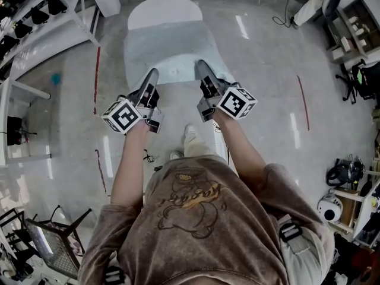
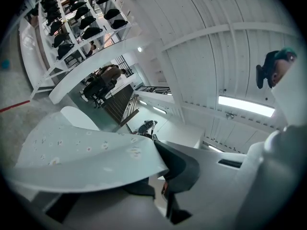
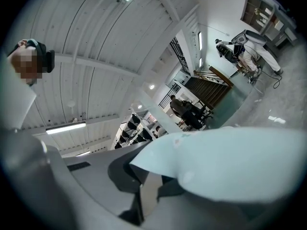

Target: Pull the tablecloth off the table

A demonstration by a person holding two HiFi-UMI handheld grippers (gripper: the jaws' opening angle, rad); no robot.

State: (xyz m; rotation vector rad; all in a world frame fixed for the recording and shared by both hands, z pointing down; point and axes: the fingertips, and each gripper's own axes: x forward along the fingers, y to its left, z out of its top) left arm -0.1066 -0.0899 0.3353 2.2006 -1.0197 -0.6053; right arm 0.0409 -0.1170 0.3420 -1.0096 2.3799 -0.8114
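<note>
A pale blue flowered tablecloth hangs stretched between the white table and both grippers. My left gripper is shut on its near left corner, the cloth spreading away from the jaws in the left gripper view. My right gripper is shut on the near right corner, with the cloth bulging over the jaws in the right gripper view. The far end of the table top lies bare and white. Both grippers are held out in front of the person, side by side.
White shelving racks stand at the left. A metal chair sits at the lower left. Equipment and boxes crowd the right side. Red tape lines mark the grey floor. A person's shoes show below the grippers.
</note>
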